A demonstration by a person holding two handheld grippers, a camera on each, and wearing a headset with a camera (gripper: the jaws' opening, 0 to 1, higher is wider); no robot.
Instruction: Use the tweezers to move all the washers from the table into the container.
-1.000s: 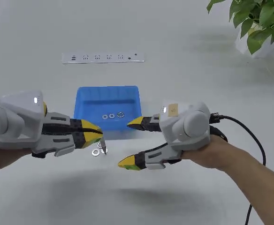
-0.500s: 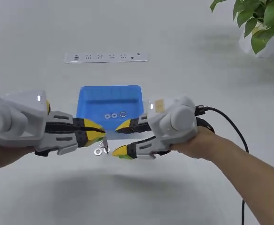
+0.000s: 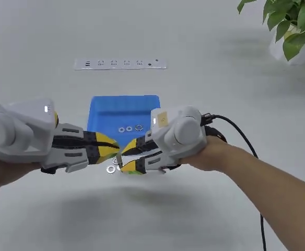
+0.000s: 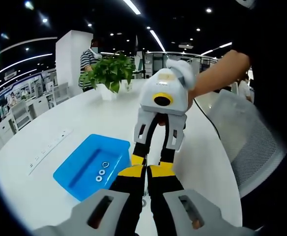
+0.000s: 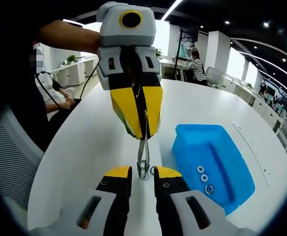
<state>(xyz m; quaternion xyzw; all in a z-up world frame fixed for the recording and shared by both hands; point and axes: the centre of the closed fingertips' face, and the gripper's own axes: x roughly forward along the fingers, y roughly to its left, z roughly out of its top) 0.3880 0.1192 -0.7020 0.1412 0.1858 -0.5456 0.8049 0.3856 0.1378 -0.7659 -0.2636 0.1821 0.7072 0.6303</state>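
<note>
Right gripper view: the left hand-held gripper [image 5: 143, 135] is clamped on the tweezers [image 5: 143, 157], whose tips point down at a washer [image 5: 145, 175] on the tabletop [image 5: 84, 147]. The right hand-held gripper [image 5: 143, 173] has its jaws narrowly parted, one on either side of those tips and not visibly touching them. Head view: loose washers [image 3: 110, 169] lie just in front of the blue container [image 3: 104, 112], which holds three more. Tabletop is white. A power strip [image 3: 120, 64] lies beyond the container, and a potted plant [image 3: 291, 26] stands at the far right. An open-plan office shows behind.
</note>
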